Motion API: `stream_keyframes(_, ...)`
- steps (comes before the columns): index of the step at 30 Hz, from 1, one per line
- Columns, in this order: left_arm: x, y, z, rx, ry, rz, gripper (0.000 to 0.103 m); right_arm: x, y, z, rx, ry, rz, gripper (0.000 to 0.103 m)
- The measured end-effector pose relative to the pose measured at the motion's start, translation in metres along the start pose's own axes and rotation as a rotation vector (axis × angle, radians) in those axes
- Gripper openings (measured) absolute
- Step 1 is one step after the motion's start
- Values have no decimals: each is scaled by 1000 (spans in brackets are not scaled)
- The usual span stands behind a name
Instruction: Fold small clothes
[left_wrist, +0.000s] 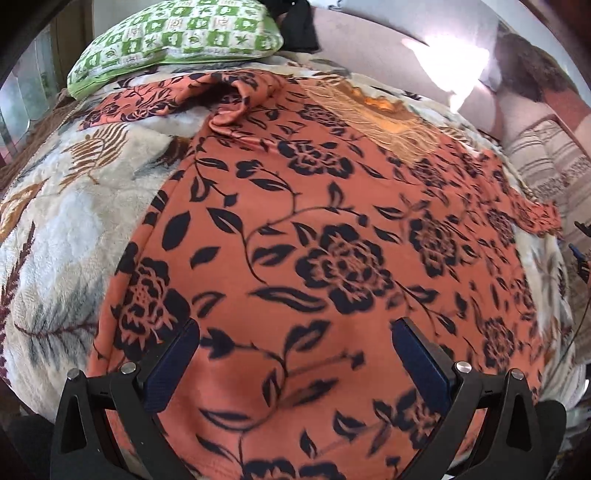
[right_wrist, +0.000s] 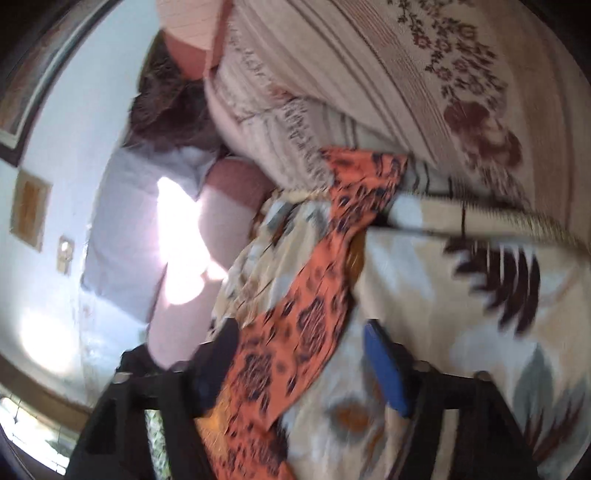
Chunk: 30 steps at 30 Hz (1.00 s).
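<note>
Orange floral garment (left_wrist: 332, 229) lay spread mostly flat on a leaf-print blanket (left_wrist: 66, 229) covering the bed, filling most of the left wrist view. One sleeve (left_wrist: 207, 94) was bunched at the far left, near a green-and-white pillow (left_wrist: 177, 33). Left tool (left_wrist: 295, 354) hung over the garment's near part, jaws wide apart, blue pads (left_wrist: 173, 365) clear of the cloth, nothing gripped. The right wrist view was rolled and blurred. Right tool (right_wrist: 295, 362) sat at the garment's other edge (right_wrist: 306, 317), where a strip of orange cloth ran between its jaws. The jaws stood apart, blue pad (right_wrist: 384, 365) off the fabric; blur hid whether the dark-side pad touched it, so no grip was visible. A striped floral bedcover (right_wrist: 406, 74) lay beyond
</note>
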<state>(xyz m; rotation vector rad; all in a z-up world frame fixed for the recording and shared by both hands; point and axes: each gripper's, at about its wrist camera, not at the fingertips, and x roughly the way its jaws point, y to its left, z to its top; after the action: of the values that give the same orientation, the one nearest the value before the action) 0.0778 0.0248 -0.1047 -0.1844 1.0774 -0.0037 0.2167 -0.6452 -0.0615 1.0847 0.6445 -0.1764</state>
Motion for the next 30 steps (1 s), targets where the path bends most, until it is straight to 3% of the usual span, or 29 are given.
stream_keyframes(5,15,0,13,36,-38,75,103,50,-19,38,35,-22,-90,54)
stream_keyframes(8,30,6,12,46,-3,88,103,67,-28,51,49,-40,-106,54)
stream_keyframes(11,32,6,7,87,-35,107,103,85,-27,61,34,-34,-120,54)
stream_keyframes(14,32,9,3,84,-45,89,103,96,-21,65,19,-24,-171,14)
stream_keyframes(15,33,11,3,79,-46,79,103,93,-6,66,-42,-51,-190,7)
stream_keyframes(18,31,14,-1,76,-62,63,103,79,57,55,-253,-94,-167,6)
stream_keyframes(23,28,12,-6,110,-102,28,103,39,193,-9,-540,-129,29,6)
stream_keyframes(27,19,28,-3,64,-101,-78,103,29,301,-121,-787,-73,169,6)
stream_keyframes(30,13,44,-2,-21,-112,-162,103,61,338,-221,-926,22,159,7)
